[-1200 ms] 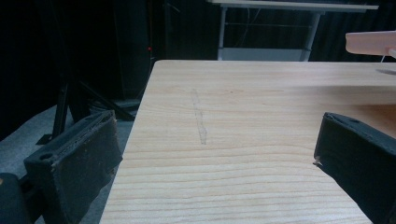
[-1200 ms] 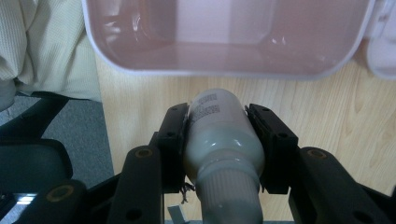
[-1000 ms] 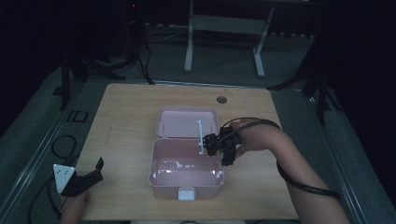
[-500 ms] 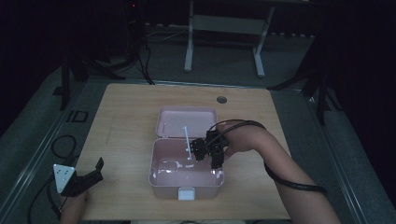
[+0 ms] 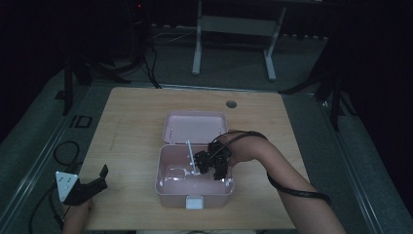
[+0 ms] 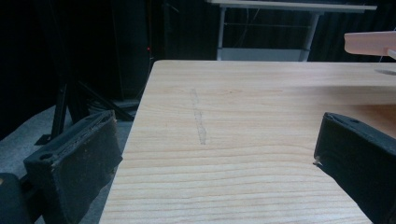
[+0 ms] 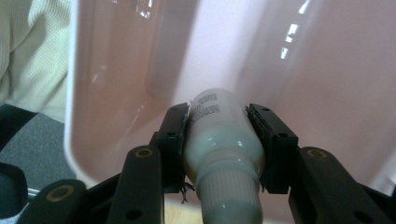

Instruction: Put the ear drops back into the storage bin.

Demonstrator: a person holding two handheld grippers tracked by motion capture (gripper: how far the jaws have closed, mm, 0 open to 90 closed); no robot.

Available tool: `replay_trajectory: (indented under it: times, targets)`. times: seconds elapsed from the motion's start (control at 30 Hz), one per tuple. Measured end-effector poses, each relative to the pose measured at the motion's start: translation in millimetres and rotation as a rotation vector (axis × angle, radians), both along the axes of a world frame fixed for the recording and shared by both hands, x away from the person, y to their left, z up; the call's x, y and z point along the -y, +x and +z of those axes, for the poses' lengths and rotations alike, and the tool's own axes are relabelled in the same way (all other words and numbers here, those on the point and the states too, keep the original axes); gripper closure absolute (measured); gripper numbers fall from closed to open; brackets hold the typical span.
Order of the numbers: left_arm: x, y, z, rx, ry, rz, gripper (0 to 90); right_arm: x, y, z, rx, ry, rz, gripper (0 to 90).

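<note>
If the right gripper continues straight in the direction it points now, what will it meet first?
Probably the inner wall of the open pink plastic box. The right gripper is shut on a small white plastic bottle, whose base leads and would likely touch first. The depth is unclear.

Dim lab or studio recording space, bare wooden table (image 5: 136,126) with a cable hole (image 5: 232,104), grey floor, black curtained surround, metal-framed bench (image 5: 234,29) behind, tripod legs (image 5: 73,83) and trailing cables (image 5: 65,151) around the table
</note>
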State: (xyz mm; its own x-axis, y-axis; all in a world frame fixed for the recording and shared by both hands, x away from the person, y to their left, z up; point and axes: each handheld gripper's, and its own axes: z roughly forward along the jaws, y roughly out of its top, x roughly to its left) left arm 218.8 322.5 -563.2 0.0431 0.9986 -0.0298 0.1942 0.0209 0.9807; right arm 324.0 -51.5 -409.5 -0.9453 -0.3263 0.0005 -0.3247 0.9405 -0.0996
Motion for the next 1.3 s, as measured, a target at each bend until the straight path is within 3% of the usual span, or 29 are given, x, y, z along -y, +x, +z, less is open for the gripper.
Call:
replay_trajectory:
  times: [0.53, 0.9, 1.03, 1.17, 1.3]
  targets:
    - [0.5, 0.1, -0.1, 0.002, 0.005, 0.0, 0.5, -2.2, 3.4, -54.3, -0.041, -0.051, 0.011, 59.5]
    - [0.8, 0.4, -0.1, 0.001, 0.006, -0.001, 0.4, -4.9, 1.9, -73.4, -0.033, -0.076, 0.02, 59.4]
    - [0.6, 0.4, 0.0, 0.0, 0.005, -0.003, 0.5, -6.2, 2.5, -81.8, -0.051, -0.07, 0.007, 59.5]
    - [0.6, 0.5, 0.0, 0.0, 0.005, -0.003, 0.5, -5.6, 3.6, -90.4, -0.034, -0.091, -0.002, 59.4]
    - [0.9, 0.6, 0.0, 0.0, 0.005, -0.003, 0.5, -5.4, 5.9, -88.9, -0.043, -0.081, -0.019, 59.3]
